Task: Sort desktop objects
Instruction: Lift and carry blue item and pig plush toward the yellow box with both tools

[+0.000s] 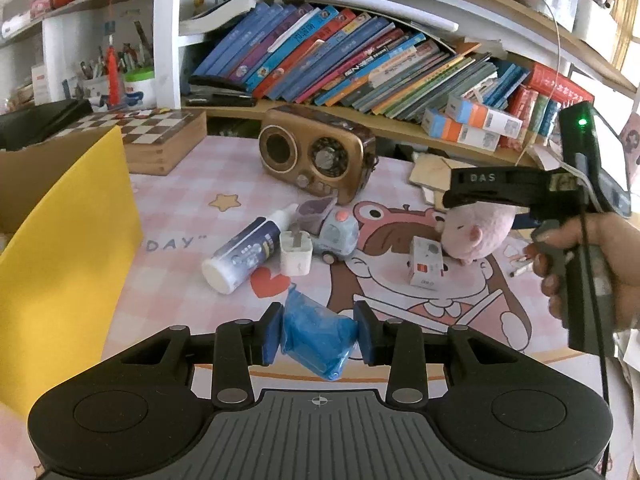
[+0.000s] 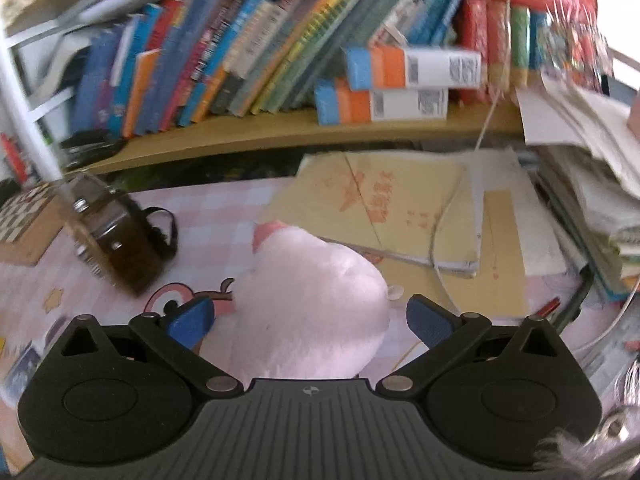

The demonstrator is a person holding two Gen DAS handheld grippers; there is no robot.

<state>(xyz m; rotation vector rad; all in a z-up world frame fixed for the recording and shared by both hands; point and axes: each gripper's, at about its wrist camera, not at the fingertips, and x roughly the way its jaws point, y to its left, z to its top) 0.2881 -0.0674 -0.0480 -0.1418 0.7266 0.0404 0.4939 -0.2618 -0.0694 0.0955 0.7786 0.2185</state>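
My left gripper (image 1: 319, 332) is shut on a crumpled blue plastic packet (image 1: 316, 340), held above the pink cartoon desk mat (image 1: 180, 216). A pink plush toy (image 2: 312, 300) lies between the wide-apart pads of my right gripper (image 2: 310, 320). The right pad stands clear of it and the left pad is close beside it. In the left wrist view the right gripper (image 1: 480, 192), held by a hand (image 1: 592, 256), hovers over the plush toy (image 1: 476, 232). On the mat lie a white spray bottle (image 1: 244, 252), a white charger plug (image 1: 296, 254), a grey toy truck (image 1: 334, 232) and a small white box (image 1: 426, 266).
An open yellow box (image 1: 60, 240) stands at the left. A brown retro radio (image 1: 320, 152) sits behind the objects, with a chessboard box (image 1: 160, 136) to its left. Leaning books (image 1: 340, 60) fill the shelf. Paper folders (image 2: 400, 216) and stacked papers (image 2: 592, 200) crowd the right.
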